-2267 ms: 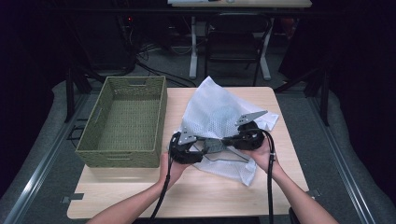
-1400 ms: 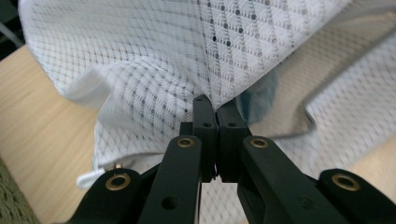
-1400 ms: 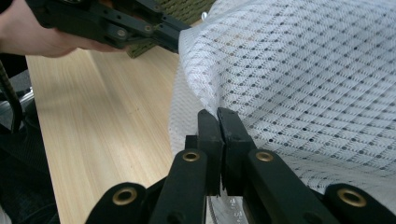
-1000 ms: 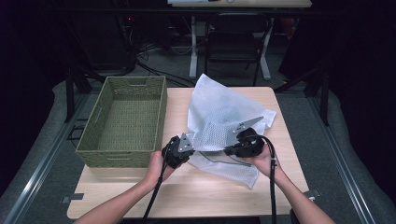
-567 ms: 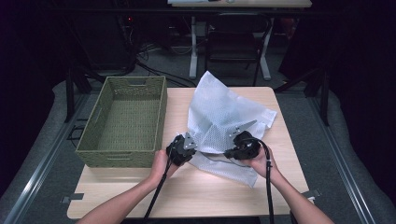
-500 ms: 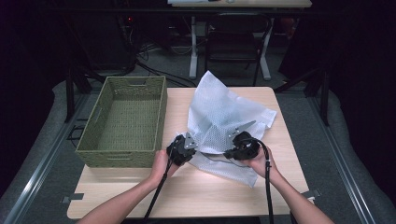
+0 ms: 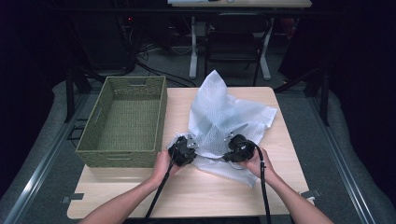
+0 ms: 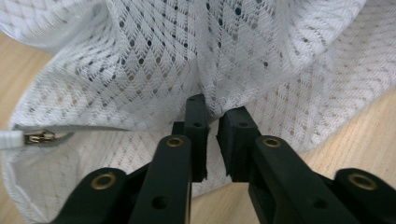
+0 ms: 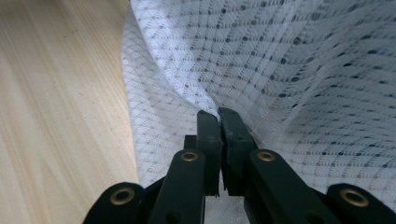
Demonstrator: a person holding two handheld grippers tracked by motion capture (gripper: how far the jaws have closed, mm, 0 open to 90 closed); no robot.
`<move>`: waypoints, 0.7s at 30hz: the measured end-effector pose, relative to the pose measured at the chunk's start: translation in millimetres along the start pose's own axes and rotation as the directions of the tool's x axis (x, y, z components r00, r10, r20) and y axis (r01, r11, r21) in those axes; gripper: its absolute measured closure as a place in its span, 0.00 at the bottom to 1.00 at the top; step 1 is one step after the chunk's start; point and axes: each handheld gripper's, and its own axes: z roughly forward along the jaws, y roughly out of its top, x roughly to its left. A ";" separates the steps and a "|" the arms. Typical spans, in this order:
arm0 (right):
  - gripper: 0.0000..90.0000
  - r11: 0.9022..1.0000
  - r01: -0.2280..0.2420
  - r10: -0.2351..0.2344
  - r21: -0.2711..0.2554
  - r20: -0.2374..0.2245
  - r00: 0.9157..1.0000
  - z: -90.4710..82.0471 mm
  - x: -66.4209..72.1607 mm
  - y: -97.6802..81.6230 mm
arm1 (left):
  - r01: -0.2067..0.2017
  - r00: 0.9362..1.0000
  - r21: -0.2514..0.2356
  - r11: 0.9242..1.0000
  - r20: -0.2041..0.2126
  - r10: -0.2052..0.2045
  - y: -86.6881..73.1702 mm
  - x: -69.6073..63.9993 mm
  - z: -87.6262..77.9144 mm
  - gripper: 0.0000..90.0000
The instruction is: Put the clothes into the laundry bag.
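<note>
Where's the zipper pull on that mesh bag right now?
In the left gripper view, the zipper pull lies at the far left edge, on the mesh bag, left of the left gripper pinching a fold.

On the table (image 7: 280, 186) we find a basket (image 7: 125, 122) at nine o'clock and a mesh bag (image 7: 224, 126) at the centre, rising towards twelve. Our left gripper (image 7: 184, 150) and right gripper (image 7: 238, 148) flank its six o'clock edge

Each black hand-held gripper (image 7: 191, 145) has brass-ringed screw holes, a grey plate and a trailing black cable.
</note>
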 end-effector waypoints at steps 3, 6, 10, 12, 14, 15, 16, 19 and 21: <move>0.96 1.000 -0.004 0.004 0.021 -0.001 1.000 4.7 -1.7 -0.9 | 0.006 1.000 0.014 1.000 0.013 -0.006 0.4 0.5 0.8 0.83; 0.96 0.999 -0.004 0.004 0.034 0.003 1.000 8.3 -3.0 -1.6 | 0.008 0.999 0.025 1.000 0.035 -0.009 0.9 -0.2 0.6 0.76; 0.96 0.999 -0.011 0.010 0.042 0.005 1.000 10.3 -3.6 -1.6 | 0.017 0.998 0.037 0.999 0.063 -0.019 1.8 -0.2 -2.7 0.60; 0.95 0.999 -0.011 0.011 0.049 0.006 1.000 12.2 -4.7 -2.1 | 0.026 0.997 0.033 0.999 0.074 -0.028 2.0 -1.1 -5.2 0.49; 0.93 0.998 -0.012 0.012 0.058 0.007 1.000 13.9 -5.6 -2.5 | 0.021 0.996 0.027 0.999 0.089 -0.023 2.3 -1.9 -9.3 0.41; 0.93 0.998 -0.015 0.015 0.060 0.004 1.000 14.2 -5.8 -2.7 | 0.019 0.995 0.028 0.999 0.096 -0.021 2.7 -2.4 -10.7 0.39; 0.92 0.998 -0.019 0.019 0.063 0.005 1.000 14.1 -5.3 -2.7 | 0.019 0.995 0.022 1.000 0.095 -0.021 3.2 -3.1 -12.4 0.37; 0.89 0.998 -0.017 0.018 0.067 -0.004 1.000 14.4 -5.8 -2.9 | 0.028 0.993 0.011 1.000 0.115 -0.029 5.1 -3.0 -17.1 0.30; 0.87 0.997 -0.021 0.022 0.077 -0.011 1.000 15.6 -6.5 -3.6 | 0.038 0.993 0.004 0.999 0.111 -0.038 6.7 -3.1 -20.9 0.24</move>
